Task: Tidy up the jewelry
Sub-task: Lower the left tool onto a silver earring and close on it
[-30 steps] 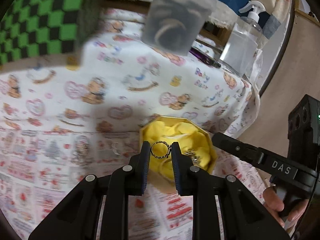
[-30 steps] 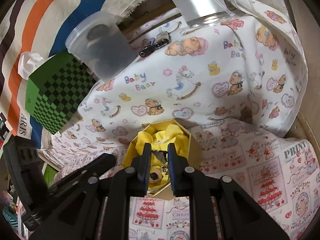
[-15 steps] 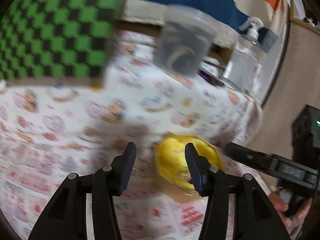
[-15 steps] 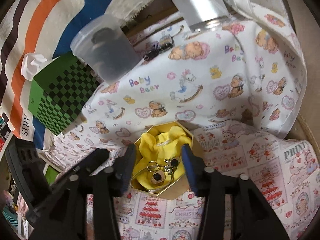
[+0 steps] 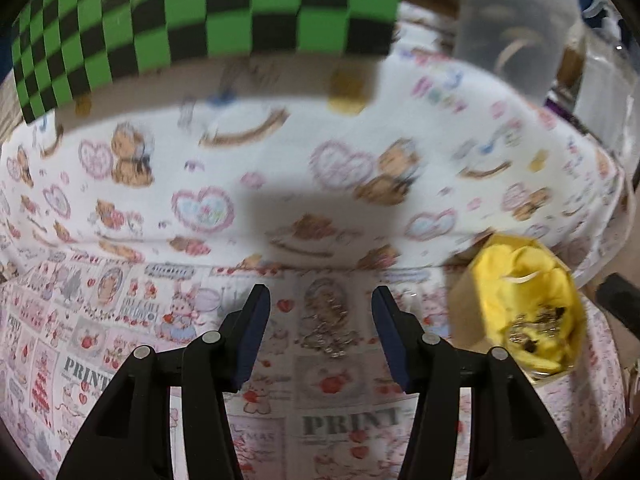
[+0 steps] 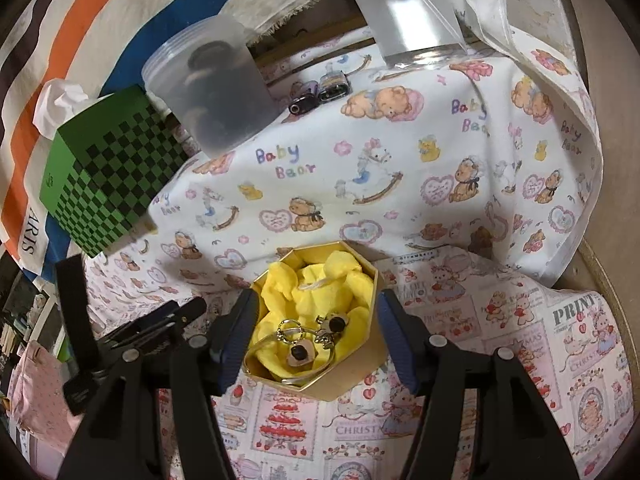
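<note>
A gold hexagonal box (image 6: 352, 376) lined with yellow cloth holds rings, earrings and a bangle (image 6: 308, 344). My right gripper (image 6: 314, 334) is open and empty, its jaws either side of the box. In the left wrist view the box (image 5: 468, 312) sits at the right. My left gripper (image 5: 318, 330) is open and empty, hovering over a silver chain (image 5: 328, 328) that lies on the printed cloth between its fingers.
A green checkered box (image 5: 200, 16) stands at the back left, also seen in the right wrist view (image 6: 108, 176). A translucent tub (image 6: 216, 84) and a clear bottle (image 6: 408, 12) stand behind. Small dark items (image 6: 320, 94) lie near them. The table edge drops off right.
Both grippers opened. The left one let its ring go at the box and swung left to above the chain. The right one released its jewelry into the box.
</note>
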`<state>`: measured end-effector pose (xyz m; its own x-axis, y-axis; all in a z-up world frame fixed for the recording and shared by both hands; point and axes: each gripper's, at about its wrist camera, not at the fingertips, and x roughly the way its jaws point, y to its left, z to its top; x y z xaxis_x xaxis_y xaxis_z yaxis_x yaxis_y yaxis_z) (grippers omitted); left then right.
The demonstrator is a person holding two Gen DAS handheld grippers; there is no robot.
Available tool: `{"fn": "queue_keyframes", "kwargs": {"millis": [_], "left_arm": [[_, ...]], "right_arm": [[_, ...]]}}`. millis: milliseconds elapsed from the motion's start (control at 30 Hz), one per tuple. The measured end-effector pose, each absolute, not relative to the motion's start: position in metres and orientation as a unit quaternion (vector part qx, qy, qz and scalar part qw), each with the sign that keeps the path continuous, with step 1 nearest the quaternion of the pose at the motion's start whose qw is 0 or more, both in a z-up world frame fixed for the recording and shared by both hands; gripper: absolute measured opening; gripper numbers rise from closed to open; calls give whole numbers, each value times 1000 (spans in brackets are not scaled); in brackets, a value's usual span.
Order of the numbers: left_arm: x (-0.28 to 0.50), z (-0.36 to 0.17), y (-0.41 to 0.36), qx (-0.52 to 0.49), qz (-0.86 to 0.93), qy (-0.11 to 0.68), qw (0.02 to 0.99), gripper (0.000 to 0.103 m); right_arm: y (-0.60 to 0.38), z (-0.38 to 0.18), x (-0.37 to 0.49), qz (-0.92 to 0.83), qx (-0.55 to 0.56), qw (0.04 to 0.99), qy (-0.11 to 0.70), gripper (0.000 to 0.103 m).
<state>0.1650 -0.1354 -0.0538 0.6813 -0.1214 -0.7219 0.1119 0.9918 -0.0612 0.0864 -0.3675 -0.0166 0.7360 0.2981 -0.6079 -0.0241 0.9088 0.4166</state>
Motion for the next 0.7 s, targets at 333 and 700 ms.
{"fn": "queue_keyframes", "kwargs": {"millis": [333,700], "left_arm": [[182,-70,-131,-35,-82,421,903,32],[182,-75,-154,10,-73,437,896,7]], "right_arm": [[-362,-18,87,89,179,912,359,59],[-362,-16,87,86,175,913,358,59]]}}
